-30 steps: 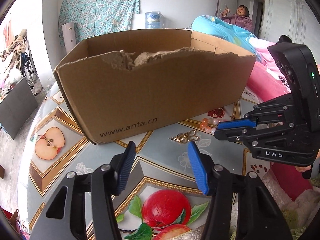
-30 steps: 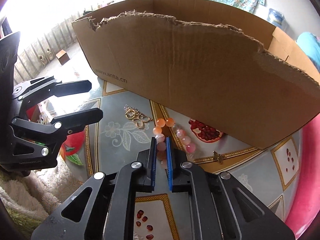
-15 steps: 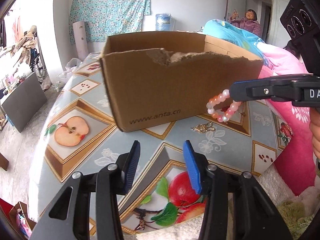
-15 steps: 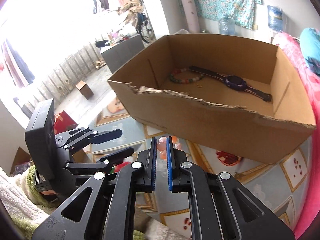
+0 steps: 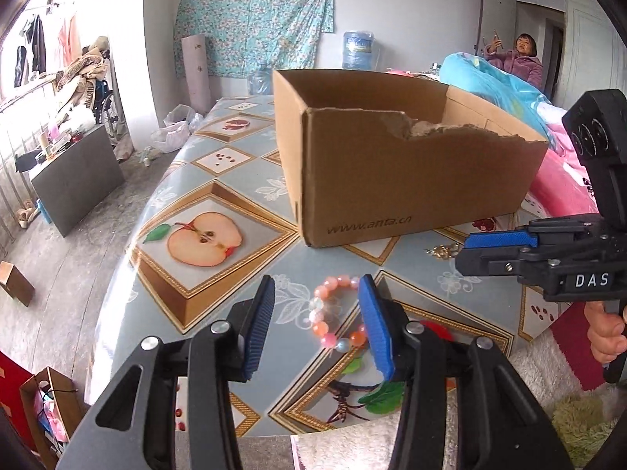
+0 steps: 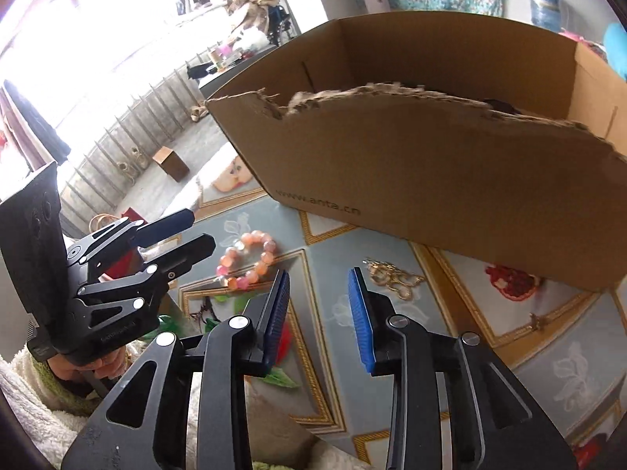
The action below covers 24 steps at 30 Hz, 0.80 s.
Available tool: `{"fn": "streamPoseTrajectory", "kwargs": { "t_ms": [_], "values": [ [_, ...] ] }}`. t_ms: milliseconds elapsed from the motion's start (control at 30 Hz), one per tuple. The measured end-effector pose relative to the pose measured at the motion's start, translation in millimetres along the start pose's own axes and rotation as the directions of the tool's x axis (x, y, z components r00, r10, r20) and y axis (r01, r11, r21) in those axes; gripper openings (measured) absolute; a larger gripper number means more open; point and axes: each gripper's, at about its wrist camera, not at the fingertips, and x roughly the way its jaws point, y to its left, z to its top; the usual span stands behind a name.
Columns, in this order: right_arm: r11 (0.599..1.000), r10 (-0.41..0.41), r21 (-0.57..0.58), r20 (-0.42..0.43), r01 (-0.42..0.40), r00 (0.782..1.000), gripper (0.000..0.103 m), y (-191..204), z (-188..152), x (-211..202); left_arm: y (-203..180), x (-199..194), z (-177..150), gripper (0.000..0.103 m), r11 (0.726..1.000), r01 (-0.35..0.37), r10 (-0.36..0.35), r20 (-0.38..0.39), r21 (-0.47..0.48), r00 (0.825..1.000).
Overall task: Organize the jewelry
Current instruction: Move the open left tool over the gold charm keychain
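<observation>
With bead bracelet (image 6: 247,261) lying loose on table, right gripper (image 6: 318,309) just parted, empty; left gripper (image 5: 316,327) spread, empty.

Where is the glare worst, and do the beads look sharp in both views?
Right wrist view: window blown out white at upper left; bracelet fairly sharp. Left wrist view: evenly lit, bracelet slightly soft, box edges bowed by the fisheye.

Bright daylight from a blown-out window (image 6: 78,58) at left, soft shadows, sharp focus, strong fisheye bending at edges.
</observation>
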Motion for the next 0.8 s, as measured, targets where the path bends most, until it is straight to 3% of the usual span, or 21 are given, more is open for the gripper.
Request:
{"fn": "streamPoseTrajectory", "kwargs": {
  "t_ms": [133,300,500,700,800],
  "values": [
    [0.99,-0.125,0.065,0.027,0.123,0.992,0.031,-31,-19,-25,-24,10,5,0.043,0.996,0.067,-0.067,-0.007,0.058,0.998],
    [0.956,-0.28,0.098,0.044,0.275,0.959,0.031,-62,-29,-39,-59,20,11,0.043,0.98,0.134,-0.133,-0.018,0.147,0.991],
    [0.956,-0.288,0.074,0.038,0.285,0.957,0.027,-78,-22,-25,-87,26,10,0.043,0.962,0.166,-0.162,-0.035,0.218,0.986],
    [0.951,-0.31,0.017,0.033,0.309,0.95,0.011,-79,-19,-10,-94,32,11,0.041,0.958,0.171,-0.163,-0.055,0.23,0.985],
    [0.953,-0.303,0.012,0.032,0.303,0.952,0.009,-79,-19,-11,-93,36,14,0.036,0.959,0.175,-0.165,-0.063,0.223,0.984]
  ]
}}
